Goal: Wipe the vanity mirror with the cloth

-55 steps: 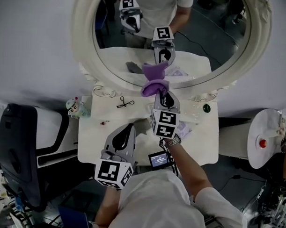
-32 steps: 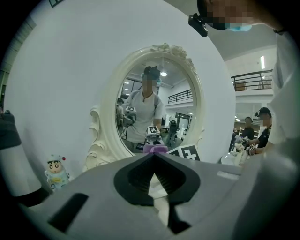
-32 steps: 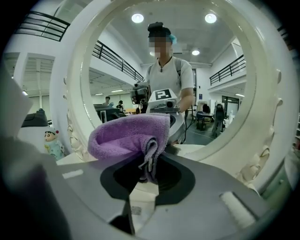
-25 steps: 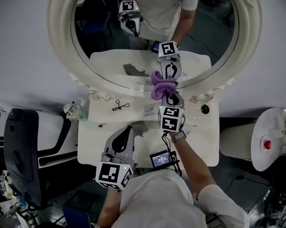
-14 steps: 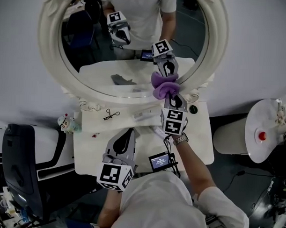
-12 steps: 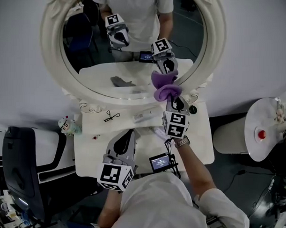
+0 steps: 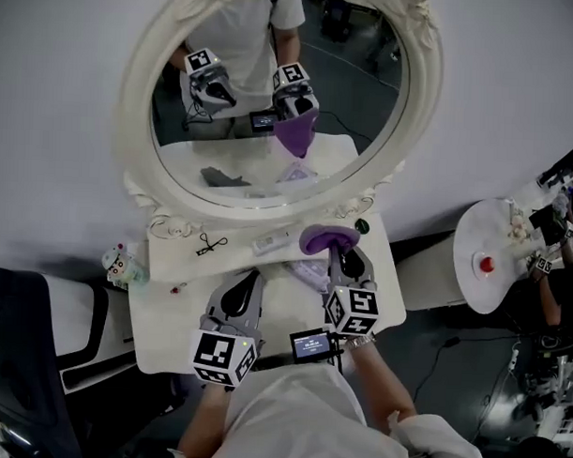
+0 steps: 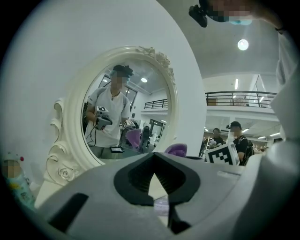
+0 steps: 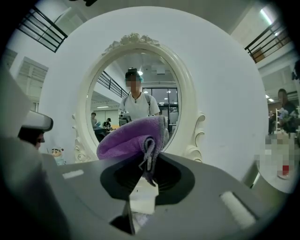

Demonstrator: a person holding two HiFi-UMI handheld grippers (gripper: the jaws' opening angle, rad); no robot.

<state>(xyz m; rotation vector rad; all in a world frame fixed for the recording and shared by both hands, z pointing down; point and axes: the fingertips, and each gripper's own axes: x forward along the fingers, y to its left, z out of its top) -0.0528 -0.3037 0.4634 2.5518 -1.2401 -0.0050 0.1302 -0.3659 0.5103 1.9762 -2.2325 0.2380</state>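
Note:
The oval vanity mirror (image 7: 272,110) in its white carved frame (image 7: 140,134) stands at the back of the white table (image 7: 170,337). My right gripper (image 7: 335,249) is shut on a bunched purple cloth (image 7: 328,238), held over the table just in front of the frame's lower edge and apart from the glass. In the right gripper view the cloth (image 9: 131,138) bulges out above the right gripper (image 9: 145,165), with the mirror (image 9: 136,93) beyond. My left gripper (image 7: 251,277) hovers low over the table, jaws shut on nothing. The left gripper view shows that gripper (image 8: 159,182) facing the mirror (image 8: 126,117).
On the table lie a black hair clip (image 7: 208,244), a small packet (image 7: 272,240), a little figure bottle (image 7: 116,264) and a dark green bead (image 7: 362,226). A round white side table (image 7: 492,263) stands at the right, a black chair (image 7: 19,355) at the left.
My right gripper has drawn the cloth back from the mirror's lower right glass and frame to above the table. The head view has shifted. The left gripper stays put.

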